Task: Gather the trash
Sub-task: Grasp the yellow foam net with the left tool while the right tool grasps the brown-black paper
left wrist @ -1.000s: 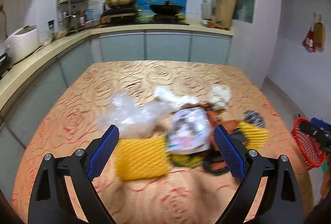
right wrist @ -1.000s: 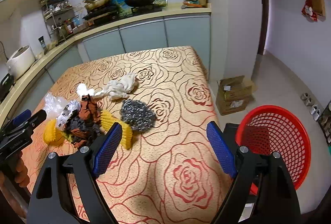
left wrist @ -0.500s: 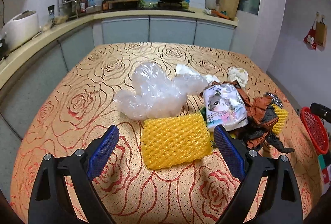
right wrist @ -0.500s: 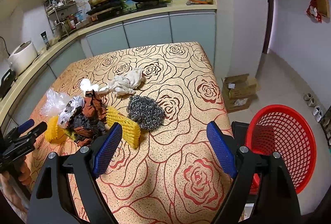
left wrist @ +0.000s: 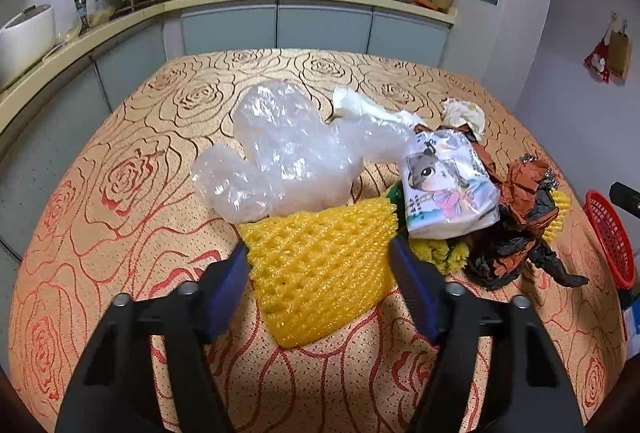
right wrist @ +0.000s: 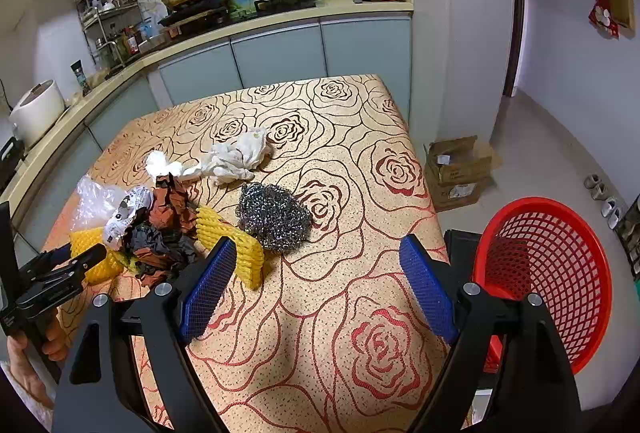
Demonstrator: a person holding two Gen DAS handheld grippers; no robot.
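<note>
A yellow foam net (left wrist: 320, 273) lies on the rose-patterned table (left wrist: 120, 193). My left gripper (left wrist: 318, 253) straddles it, jaws closing, with the blue pads touching its two sides. Behind it sit a clear plastic bag (left wrist: 288, 153), a cartoon-cat packet (left wrist: 448, 189), crumpled brown and black wrappers (left wrist: 520, 225) and a white tissue (left wrist: 464, 113). My right gripper (right wrist: 316, 273) hovers open and empty above the table's right part, near a steel-wool ball (right wrist: 276, 217) and a second yellow foam net (right wrist: 228, 237). The right wrist view also shows the left gripper (right wrist: 76, 257) in a person's hand.
A red mesh basket (right wrist: 548, 273) stands on the floor off the table's right edge, with a cardboard box (right wrist: 460, 169) behind it. A kitchen counter (right wrist: 280, 21) with pans runs along the far wall and down the left side.
My left gripper has come down and forward onto the yellow foam net, and its jaws have narrowed from wide open to the net's sides. The right gripper has stayed put.
</note>
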